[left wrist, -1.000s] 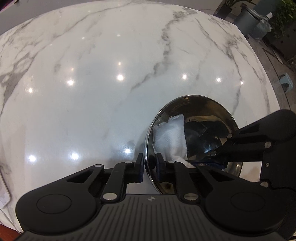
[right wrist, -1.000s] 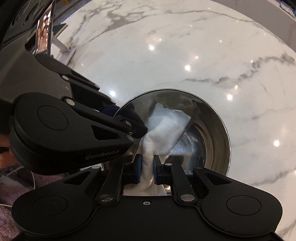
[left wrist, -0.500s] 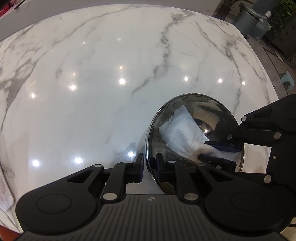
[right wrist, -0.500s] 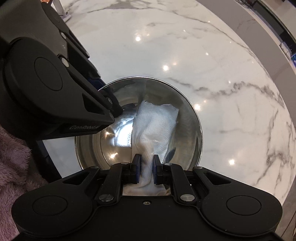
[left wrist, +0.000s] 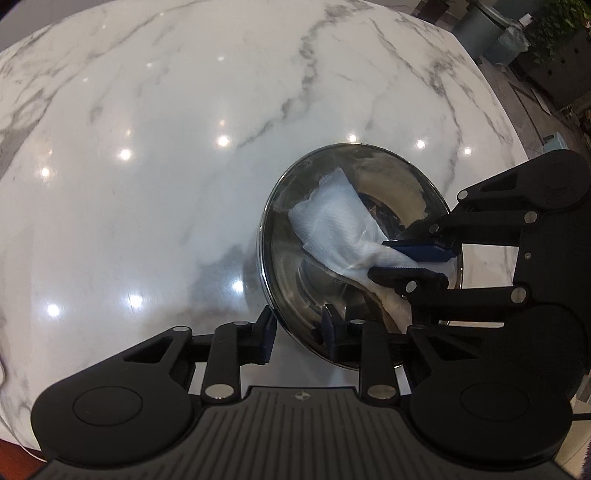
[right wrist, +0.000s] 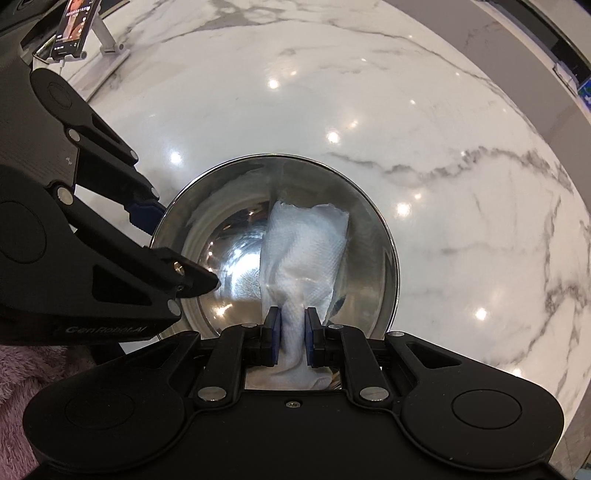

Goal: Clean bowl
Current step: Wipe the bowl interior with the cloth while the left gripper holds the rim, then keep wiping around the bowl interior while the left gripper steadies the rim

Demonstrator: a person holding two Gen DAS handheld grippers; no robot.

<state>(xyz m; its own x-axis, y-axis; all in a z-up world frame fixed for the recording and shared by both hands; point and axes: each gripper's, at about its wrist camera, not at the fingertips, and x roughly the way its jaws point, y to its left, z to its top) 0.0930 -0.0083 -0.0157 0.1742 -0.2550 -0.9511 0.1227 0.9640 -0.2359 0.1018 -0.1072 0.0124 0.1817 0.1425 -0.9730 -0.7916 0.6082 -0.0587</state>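
A shiny steel bowl stands on the white marble table. A crumpled white paper towel lies against its inner wall. My right gripper is shut on the towel's near end and reaches into the bowl from the right. My left gripper straddles the bowl's near rim, one finger outside and one inside. Its jaws stand apart, so it is open.
A phone on a stand sits at the table's far left corner. Pink fuzzy fabric shows at the lower left. Bins and plants stand on the floor beyond the table's right edge.
My left gripper's jaws have spread apart around the rim they were pinching. The right gripper has swept the towel across the inside of the bowl.
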